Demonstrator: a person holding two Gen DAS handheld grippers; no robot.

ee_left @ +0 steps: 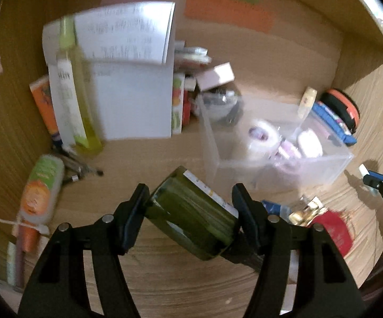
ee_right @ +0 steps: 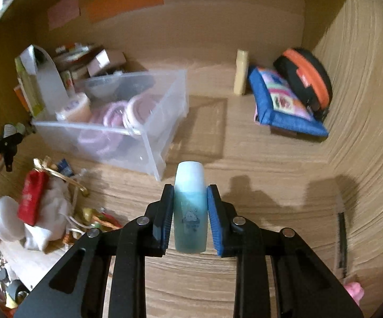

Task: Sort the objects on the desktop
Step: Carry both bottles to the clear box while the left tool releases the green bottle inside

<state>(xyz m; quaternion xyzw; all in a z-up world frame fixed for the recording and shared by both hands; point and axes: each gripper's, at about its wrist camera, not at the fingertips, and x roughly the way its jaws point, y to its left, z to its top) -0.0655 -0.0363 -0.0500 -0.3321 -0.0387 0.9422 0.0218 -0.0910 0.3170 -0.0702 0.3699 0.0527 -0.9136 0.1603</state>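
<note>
My left gripper is shut on a dark green jar, held tilted above the wooden desk. My right gripper is shut on a pale blue-and-white bottle, held upright above the desk. A clear plastic bin with tape rolls and round pink-lidded items inside stands ahead of the left gripper; it also shows in the right wrist view, ahead and to the left. The right gripper's tip shows at the right edge of the left wrist view.
Left side: a tall yellow-green bottle, white papers, an orange-and-green tube. A red pouch and gold clutter lie by the bin. A blue pouch and an orange-black case lean at the back right. A black pen lies at the right.
</note>
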